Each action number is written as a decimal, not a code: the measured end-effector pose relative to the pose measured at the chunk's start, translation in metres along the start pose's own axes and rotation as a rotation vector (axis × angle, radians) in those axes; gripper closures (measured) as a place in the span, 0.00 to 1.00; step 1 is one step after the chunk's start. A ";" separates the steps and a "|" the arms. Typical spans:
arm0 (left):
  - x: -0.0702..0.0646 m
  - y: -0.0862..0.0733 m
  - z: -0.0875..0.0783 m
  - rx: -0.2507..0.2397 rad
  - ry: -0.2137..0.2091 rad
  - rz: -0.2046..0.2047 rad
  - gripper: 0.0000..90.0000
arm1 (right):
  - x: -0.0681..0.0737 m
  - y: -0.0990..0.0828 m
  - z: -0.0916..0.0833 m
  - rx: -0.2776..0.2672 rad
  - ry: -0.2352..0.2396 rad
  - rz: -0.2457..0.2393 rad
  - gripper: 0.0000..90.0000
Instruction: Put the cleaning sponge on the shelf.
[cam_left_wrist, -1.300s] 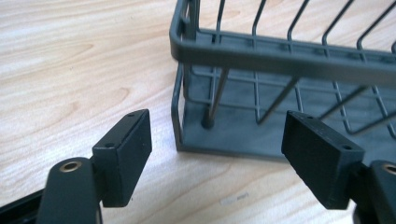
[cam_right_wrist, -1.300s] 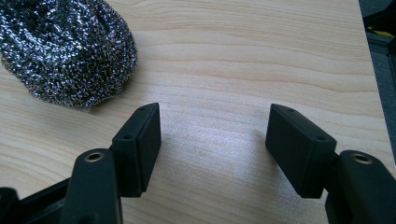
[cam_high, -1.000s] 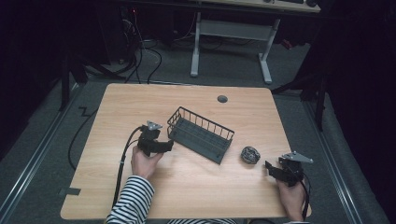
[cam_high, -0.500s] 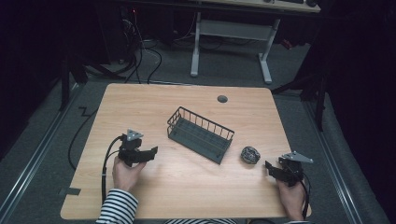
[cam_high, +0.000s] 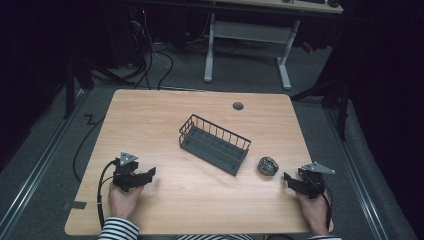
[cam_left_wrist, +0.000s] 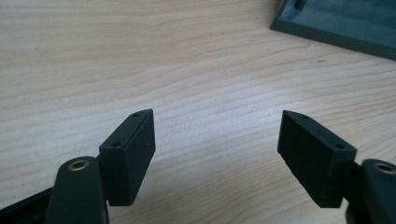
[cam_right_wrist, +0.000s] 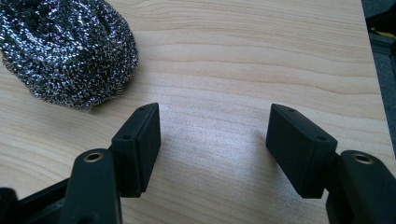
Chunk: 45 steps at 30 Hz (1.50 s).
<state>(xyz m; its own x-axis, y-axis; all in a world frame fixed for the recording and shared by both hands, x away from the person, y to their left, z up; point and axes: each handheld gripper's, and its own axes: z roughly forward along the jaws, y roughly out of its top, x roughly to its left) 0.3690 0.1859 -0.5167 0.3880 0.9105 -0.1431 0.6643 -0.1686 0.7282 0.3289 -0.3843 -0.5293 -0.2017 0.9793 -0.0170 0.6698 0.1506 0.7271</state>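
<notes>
A dark wire basket lies at an angle in the middle of the wooden table. To its right a steel wool scourer rests on the wood, apart from the basket. My left gripper sits near the front left of the table, open and holding nothing, well left of the basket. In the left gripper view the gripper points over bare wood with a corner of the basket at top right. My right gripper is open at the front right, just short of the scourer.
A round cable hole is set near the table's far edge. Beyond the table stand a white desk frame and cables on the floor. The table's right edge runs close to my right gripper.
My left gripper has drawn back from the basket's left end toward the front left of the table. The right gripper has stayed in place.
</notes>
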 end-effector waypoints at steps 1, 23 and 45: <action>0.000 0.000 0.000 0.000 0.000 0.000 0.31 | 0.000 0.000 0.000 0.000 0.000 0.000 0.40; 0.011 -0.027 -0.002 -0.044 0.083 -0.021 0.33 | 0.000 0.000 0.000 0.000 -0.001 0.000 0.40; 0.002 -0.026 0.001 -0.013 0.137 0.046 0.29 | 0.001 -0.007 -0.024 0.008 0.104 0.059 0.38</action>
<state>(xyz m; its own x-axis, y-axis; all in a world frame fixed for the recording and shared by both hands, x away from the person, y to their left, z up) 0.3534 0.1914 -0.5367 0.3267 0.9450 -0.0172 0.6393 -0.2076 0.7404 0.3067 -0.3877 -0.5184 -0.2349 0.9672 0.0972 0.6880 0.0948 0.7195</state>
